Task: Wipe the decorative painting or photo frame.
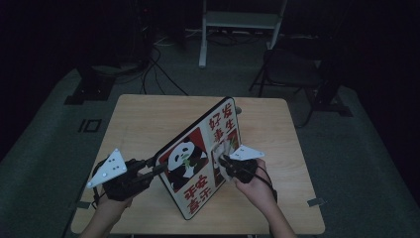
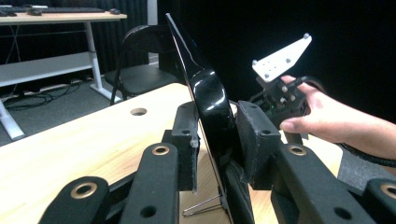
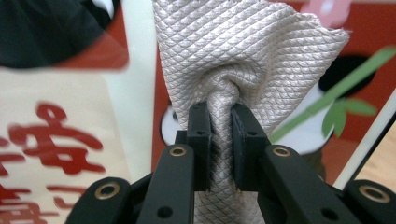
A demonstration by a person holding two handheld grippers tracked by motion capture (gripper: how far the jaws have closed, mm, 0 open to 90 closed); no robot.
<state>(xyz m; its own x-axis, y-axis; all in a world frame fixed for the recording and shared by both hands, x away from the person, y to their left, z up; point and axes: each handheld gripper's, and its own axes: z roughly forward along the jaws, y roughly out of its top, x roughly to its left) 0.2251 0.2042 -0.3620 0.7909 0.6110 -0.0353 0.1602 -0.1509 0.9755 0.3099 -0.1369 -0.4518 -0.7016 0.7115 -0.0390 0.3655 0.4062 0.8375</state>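
A decorated panel (image 1: 203, 158) is stood tilted on the wooden worktop (image 1: 143, 119), propped by a wire stand at its base; its long axis runs from the near edge towards the far right corner; its printed face, with a panda and red characters, is turned to the right hand. The left gripper (image 1: 153, 166) is clenched on the panel's glossy black edge (image 2: 212, 100), steadying it; the right gripper (image 1: 224, 161) is closed on a bunched grey cloth (image 3: 243, 51), finely diamond-woven, which is pressed against the face directly ahead of its jaws; wiping across that smooth surface is judged the step in hand.
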